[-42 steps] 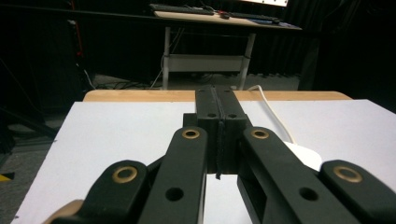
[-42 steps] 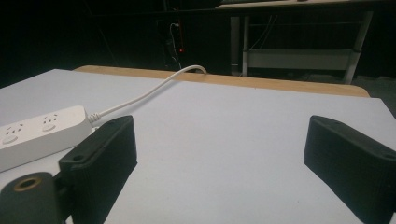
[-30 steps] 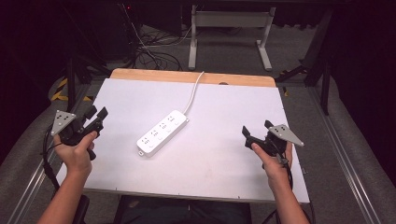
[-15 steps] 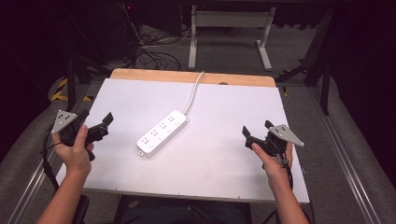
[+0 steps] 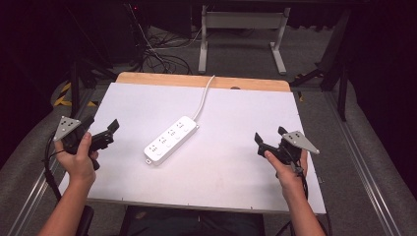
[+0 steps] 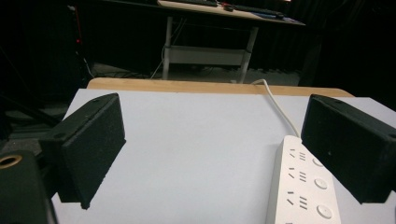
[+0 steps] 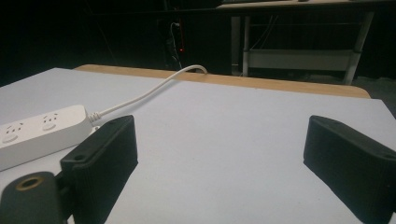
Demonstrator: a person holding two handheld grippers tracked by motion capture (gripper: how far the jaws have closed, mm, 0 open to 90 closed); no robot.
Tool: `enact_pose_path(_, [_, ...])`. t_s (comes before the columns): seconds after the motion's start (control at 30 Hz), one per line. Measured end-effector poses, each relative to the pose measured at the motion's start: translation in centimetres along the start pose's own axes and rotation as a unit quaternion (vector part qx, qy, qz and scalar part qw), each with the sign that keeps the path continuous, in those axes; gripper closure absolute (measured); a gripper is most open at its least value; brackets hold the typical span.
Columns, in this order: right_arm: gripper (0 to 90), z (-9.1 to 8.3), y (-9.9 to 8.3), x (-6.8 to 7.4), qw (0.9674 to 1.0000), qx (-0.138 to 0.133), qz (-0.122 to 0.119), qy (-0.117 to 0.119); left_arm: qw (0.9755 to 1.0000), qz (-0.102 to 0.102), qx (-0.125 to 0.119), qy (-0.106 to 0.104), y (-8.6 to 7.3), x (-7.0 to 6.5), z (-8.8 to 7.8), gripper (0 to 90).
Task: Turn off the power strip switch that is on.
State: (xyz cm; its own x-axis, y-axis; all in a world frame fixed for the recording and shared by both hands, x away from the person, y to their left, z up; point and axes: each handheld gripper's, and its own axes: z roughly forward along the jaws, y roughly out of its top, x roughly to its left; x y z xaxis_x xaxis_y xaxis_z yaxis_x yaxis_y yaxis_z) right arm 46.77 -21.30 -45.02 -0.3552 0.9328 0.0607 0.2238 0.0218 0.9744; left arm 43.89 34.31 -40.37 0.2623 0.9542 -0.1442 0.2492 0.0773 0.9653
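On the white worktop, a power strip lies mid-surface between two handheld grippers.
Left gripper, its fingers just opened wide, holds nothing; right gripper, fingers parted, also empty.

One power strip, two grippers, one table

The right hand-held gripper has its jaws wide apart over the white surface; a white power strip lies far left.
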Motion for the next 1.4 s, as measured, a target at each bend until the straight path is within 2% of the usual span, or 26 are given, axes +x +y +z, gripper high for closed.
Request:
enact_pose_path(0.43, [10.5, -0.1, 0.2, 0.2, 1.0000, -0.002, -0.005, 0.003, 1.0000, -0.002, 0.000, -0.003, 0.0, -0.1, 0.0, 6.8])
enact_pose_path(0.57, [11.3, -0.4, 1.4, 1.1, 0.9983, -0.015, -0.056, 0.000, 1.0000, -0.003, -0.002, -0.003, 0.0, -0.1, 0.0, 6.8])
enact_pose_path(0.7, [8.8, -0.5, 3.6, 2.3, 0.9961, -0.042, -0.077, 0.013, 1.0000, -0.005, -0.002, -0.003, 0.0, 0.0, 0.0, 6.8])
enact_pose_path(0.77, [8.0, -0.2, 4.7, 3.1, 0.9953, -0.041, -0.085, 0.022, 1.0000, -0.006, -0.002, -0.004, 0.0, 0.0, 0.0, 6.8])
enact_pose_path(0.87, [9.2, 0.5, 5.9, 4.8, 0.9920, -0.035, -0.114, 0.043, 1.0000, -0.005, -0.002, -0.005, 0.0, 0.0, 0.1, 6.8])
enact_pose_path(1.0, [13.6, 2.2, 7.2, 7.3, 0.9841, -0.013, -0.163, 0.070, 1.0000, -0.003, 0.000, -0.007, 0.1, -0.1, 0.1, 6.9])
enact_pose_path(1.1, [16.1, 3.9, 8.1, 9.4, 0.9799, 0.004, -0.176, 0.094, 1.0000, 0.000, -0.002, -0.009, 0.1, -0.1, 0.2, 6.8])
enact_pose_path(1.2, [18.5, 5.9, 9.0, 11.5, 0.9727, 0.024, -0.202, 0.113, 0.9999, 0.002, -0.001, -0.011, 0.2, -0.1, 0.2, 6.8])
enact_pose_path(1.33, [19.5, 7.7, 9.5, 13.1, 0.9670, 0.040, -0.217, 0.126, 0.9999, 0.006, 0.001, -0.012, 0.1, -0.1, 0.2, 6.8])
enact_pose_path(1.4, [19.5, 8.0, 9.4, 13.4, 0.9662, 0.041, -0.219, 0.131, 0.9999, 0.007, 0.000, -0.012, 0.1, -0.1, 0.2, 6.8])
